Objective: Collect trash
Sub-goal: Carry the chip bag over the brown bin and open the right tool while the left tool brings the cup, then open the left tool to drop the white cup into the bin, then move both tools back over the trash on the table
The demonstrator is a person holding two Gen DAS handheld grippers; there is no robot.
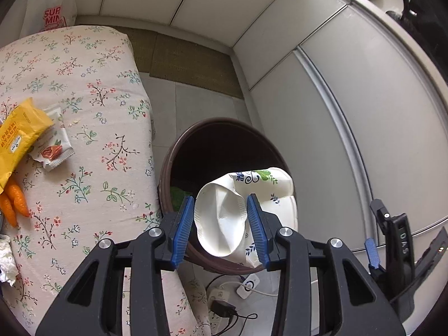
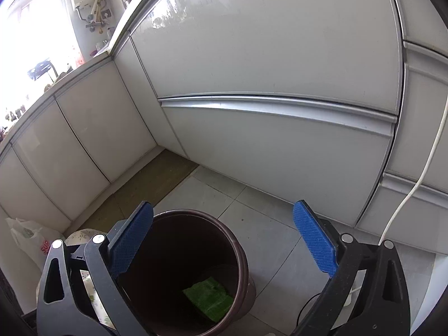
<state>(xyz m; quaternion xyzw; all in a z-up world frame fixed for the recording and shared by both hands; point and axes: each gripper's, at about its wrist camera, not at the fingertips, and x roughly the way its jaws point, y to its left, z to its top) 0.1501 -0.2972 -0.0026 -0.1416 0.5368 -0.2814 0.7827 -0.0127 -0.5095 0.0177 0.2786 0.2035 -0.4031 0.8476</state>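
My left gripper (image 1: pixel 221 218) is shut on a folded white paper plate (image 1: pixel 221 218) with blue and green print, held over the mouth of a brown round bin (image 1: pixel 215 142). In the right wrist view my right gripper (image 2: pixel 224 240) stands wide open above the same bin (image 2: pixel 240 268), nothing between its blue pads (image 2: pixel 313 240). A green wrapper (image 2: pixel 208 298) lies at the bin's bottom. On the floral-covered table (image 1: pixel 92 89) lie a yellow packet (image 1: pixel 19 137), a white snack wrapper (image 1: pixel 54 145), orange carrots (image 1: pixel 14 198) and crumpled white paper (image 1: pixel 7 257).
White cabinet fronts (image 2: pixel 266 56) stand behind and beside the bin. A power strip with plugs and cables (image 1: pixel 224 299) lies on the tiled floor below the bin. A white plastic bag (image 1: pixel 53 2) hangs past the table's far end. A white cable (image 2: pixel 420 182) runs down the cabinets.
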